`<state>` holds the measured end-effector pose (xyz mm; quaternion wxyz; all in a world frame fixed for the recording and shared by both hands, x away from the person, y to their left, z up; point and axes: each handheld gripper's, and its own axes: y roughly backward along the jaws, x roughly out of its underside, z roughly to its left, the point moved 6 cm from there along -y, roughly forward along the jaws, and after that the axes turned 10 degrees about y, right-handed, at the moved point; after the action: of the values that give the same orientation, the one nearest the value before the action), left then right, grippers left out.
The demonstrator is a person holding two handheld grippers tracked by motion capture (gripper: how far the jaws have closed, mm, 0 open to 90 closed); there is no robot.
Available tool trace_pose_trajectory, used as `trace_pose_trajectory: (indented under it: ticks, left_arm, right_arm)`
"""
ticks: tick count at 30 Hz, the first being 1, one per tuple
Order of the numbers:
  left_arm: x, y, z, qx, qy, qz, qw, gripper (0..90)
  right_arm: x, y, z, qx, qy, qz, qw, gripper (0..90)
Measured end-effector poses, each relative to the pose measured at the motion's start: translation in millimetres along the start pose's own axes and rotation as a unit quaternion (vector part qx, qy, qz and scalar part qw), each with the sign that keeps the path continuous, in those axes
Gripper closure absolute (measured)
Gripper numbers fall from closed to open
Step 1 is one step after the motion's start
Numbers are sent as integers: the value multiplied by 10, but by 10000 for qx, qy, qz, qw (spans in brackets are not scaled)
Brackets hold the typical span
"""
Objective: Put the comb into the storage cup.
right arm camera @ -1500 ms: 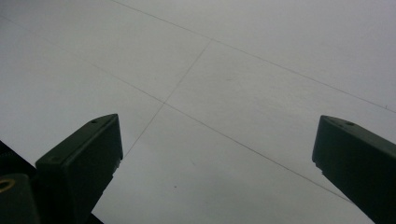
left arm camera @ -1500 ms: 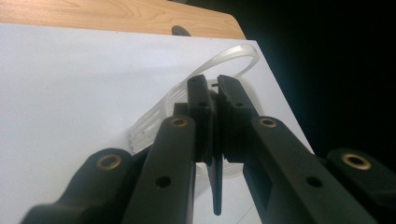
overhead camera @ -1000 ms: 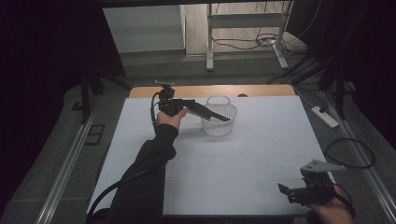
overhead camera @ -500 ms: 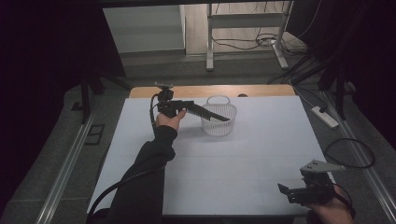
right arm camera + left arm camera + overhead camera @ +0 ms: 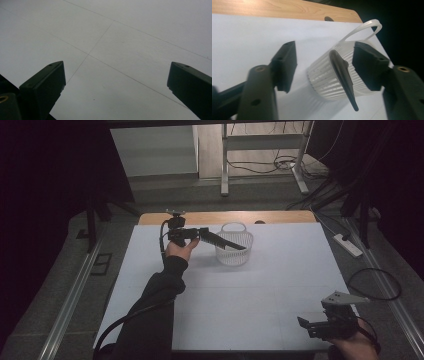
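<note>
A white slotted basket (image 5: 234,251) with a hoop handle stands at the back middle of the white table. My left gripper (image 5: 207,235) is held level just left of the basket and points at it. Its jaws have just been opening, and a slender black utensil (image 5: 230,243) reaches from between them across the basket's rim. In the left gripper view the left gripper (image 5: 325,50) is open. The utensil (image 5: 342,75) hangs in the gap before the basket (image 5: 324,75), close to the right pad and well clear of the left one. My right gripper (image 5: 305,324) rests open at the front right; the right gripper (image 5: 115,67) has bare table between its jaws.
A white sheet covers the table (image 5: 270,285), with a strip of wood (image 5: 280,216) along the far edge. A dark sleeve (image 5: 155,310) reaches across the left half. A cable loop (image 5: 375,285) lies off the table's right edge.
</note>
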<state>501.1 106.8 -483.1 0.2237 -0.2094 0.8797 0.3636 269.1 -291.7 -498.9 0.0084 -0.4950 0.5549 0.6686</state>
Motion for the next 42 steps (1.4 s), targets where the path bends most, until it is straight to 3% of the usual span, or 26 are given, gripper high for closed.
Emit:
trace_pose_trajectory:
  ticks: [12,27,42]
  left_arm:
    - [37,47,-34,-68,-673,-61,9977,104]
    - [119,153,-110,-148,-1405,-118,9899,44]
    - [191,296,-84,-229,-1709,-199,9848,25]
  right_arm:
    - [-1,1,1,-3,7,-5,10000,18]
    - [0,3,-7,23,-25,-12,10000,9]
    - [-3,11,-15,-25,-86,-65,9999,0]
